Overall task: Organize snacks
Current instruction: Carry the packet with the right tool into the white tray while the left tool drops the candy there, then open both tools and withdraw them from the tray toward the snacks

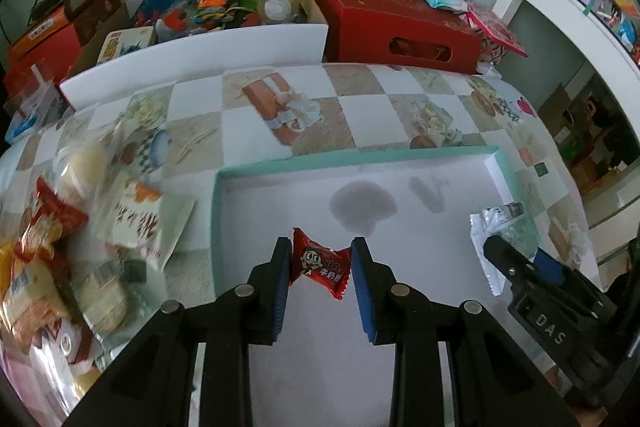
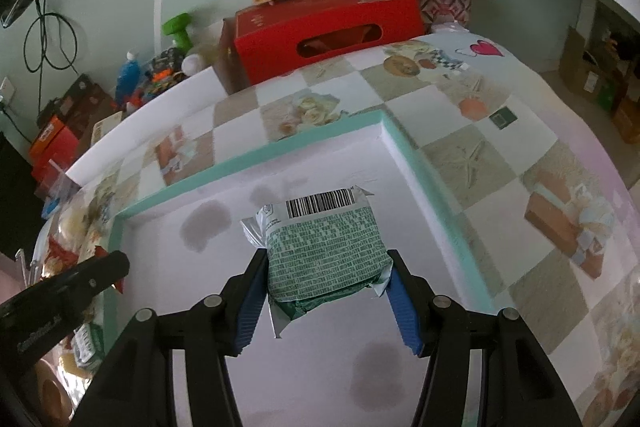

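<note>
Over the teal-rimmed white tray, the left gripper pinches a red candy; the right gripper clamps a green snack pack near the tray's right edge, both held above its stained floor

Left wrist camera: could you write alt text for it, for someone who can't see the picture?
The left gripper pinches a small red candy above a white tray with a teal rim. At the right, the right gripper holds a green and silver packet over the same tray. More snack bags lie heaped on the checked tablecloth to the left.
</note>
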{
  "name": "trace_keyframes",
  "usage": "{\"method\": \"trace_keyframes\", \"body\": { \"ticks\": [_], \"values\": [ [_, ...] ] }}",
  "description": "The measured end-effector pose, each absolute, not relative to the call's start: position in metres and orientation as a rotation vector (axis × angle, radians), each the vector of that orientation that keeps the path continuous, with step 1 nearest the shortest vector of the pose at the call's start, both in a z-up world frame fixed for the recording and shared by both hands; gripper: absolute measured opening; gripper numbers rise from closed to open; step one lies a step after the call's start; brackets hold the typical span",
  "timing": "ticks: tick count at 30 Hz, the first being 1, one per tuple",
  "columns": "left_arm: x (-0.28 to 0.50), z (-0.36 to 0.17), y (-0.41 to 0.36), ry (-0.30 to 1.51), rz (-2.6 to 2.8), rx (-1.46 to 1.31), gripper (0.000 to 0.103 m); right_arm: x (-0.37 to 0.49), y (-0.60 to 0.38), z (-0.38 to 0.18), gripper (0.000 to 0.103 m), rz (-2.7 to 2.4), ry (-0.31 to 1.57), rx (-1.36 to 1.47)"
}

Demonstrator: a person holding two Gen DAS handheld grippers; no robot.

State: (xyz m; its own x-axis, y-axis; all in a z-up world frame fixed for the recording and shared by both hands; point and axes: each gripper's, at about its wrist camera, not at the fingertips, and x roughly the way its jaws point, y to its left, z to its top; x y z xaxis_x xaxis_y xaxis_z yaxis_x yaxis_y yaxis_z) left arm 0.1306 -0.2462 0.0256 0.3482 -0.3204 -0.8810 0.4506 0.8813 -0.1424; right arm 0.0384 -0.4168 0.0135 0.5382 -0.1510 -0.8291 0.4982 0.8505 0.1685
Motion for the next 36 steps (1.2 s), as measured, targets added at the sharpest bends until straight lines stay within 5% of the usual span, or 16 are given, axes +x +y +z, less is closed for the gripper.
{"method": "trace_keyframes", "body": {
  "ticks": [5,7,9,16,24,30,36],
  "values": [
    [0.141,0.019,-0.262,1.112,-0.496,0.143,0.035,0.042,-0.425,0.010,0.062,-0.405,0.940,0.421],
    [0.142,0.016,-0.265,1.117,-0.486,0.146,0.065,0.042,-0.426,0.010,0.062,-0.412,0.941,0.411],
    [0.141,0.016,-0.266,1.111,-0.479,0.149,0.075,0.042,-0.426,0.009,0.062,-0.427,0.960,0.393],
    [0.138,0.017,-0.264,1.110,-0.454,0.168,0.075,0.042,-0.424,0.010,0.065,-0.423,0.980,0.369],
    [0.139,0.015,-0.249,1.118,-0.415,0.155,0.075,0.042,-0.418,0.013,0.088,-0.410,0.983,0.332],
    [0.138,0.015,-0.233,1.098,-0.372,0.135,0.093,0.043,-0.415,0.016,0.103,-0.393,0.967,0.319],
    [0.136,0.016,-0.219,1.075,-0.362,0.113,0.102,0.043,-0.407,0.023,0.103,-0.377,0.946,0.292]
  ]
}}
